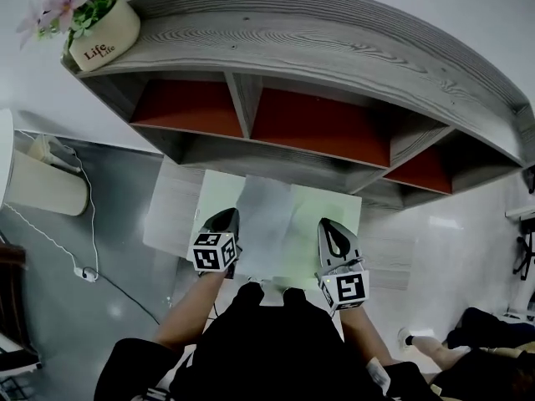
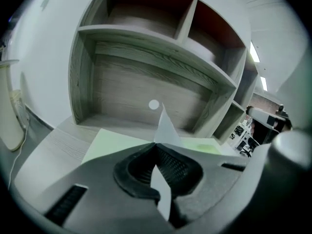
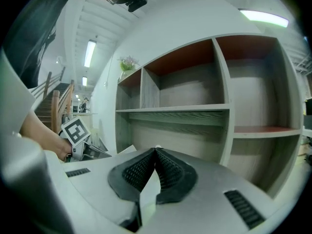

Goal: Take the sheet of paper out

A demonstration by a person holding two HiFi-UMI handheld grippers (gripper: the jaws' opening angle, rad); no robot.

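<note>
A white sheet of paper lies over a pale green folder on the wooden desk below the shelf unit. My left gripper is shut on the sheet's near left part. In the left gripper view a white corner of the sheet stands up past the shut left gripper, with the green folder flat beyond. My right gripper rests over the folder's near right part. In the right gripper view the right gripper is shut on a thin, faintly green edge, seemingly the folder.
The grey shelf unit with red-backed compartments stands right behind the desk, its lower bay facing the grippers. A flower pot sits on its top left. A white cable trails over the floor at left. Someone's shoes show at lower right.
</note>
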